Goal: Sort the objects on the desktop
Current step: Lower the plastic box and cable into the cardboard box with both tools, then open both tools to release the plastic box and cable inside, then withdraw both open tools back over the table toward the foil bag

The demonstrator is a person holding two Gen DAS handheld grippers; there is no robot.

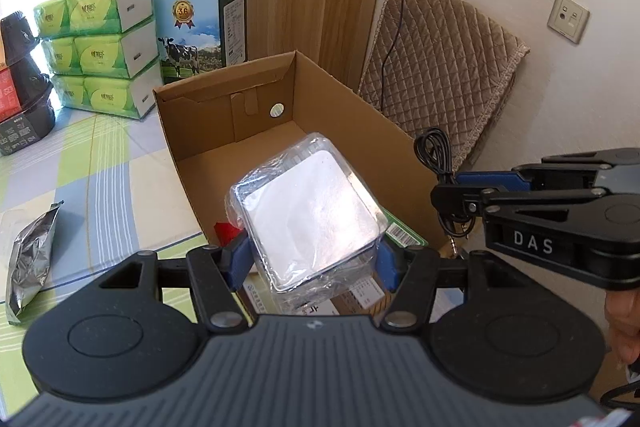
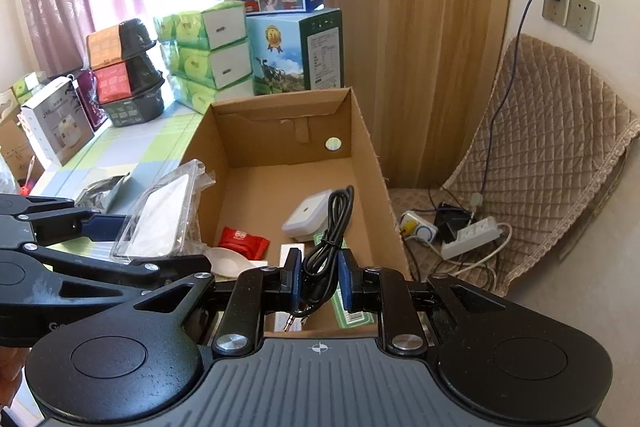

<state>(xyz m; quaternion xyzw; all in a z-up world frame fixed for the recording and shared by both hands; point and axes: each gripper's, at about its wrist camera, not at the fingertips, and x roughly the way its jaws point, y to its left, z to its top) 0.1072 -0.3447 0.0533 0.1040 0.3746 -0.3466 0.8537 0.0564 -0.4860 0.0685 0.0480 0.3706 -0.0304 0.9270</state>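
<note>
Left wrist: left tool (image 1: 310,259) clamps glossy square plastic pack (image 1: 308,215); right tool (image 2: 319,277) pinches coiled black cable (image 2: 330,233)

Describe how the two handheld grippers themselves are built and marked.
Both match: the left gripper and right gripper have matte black linkage arms with silver pivot bolts, blue pads on the fingers, two round black discs at the base and a ribbed grey plate with a small crosshair mark. White letters "DAS" show on the right gripper's side in the left wrist view.
</note>
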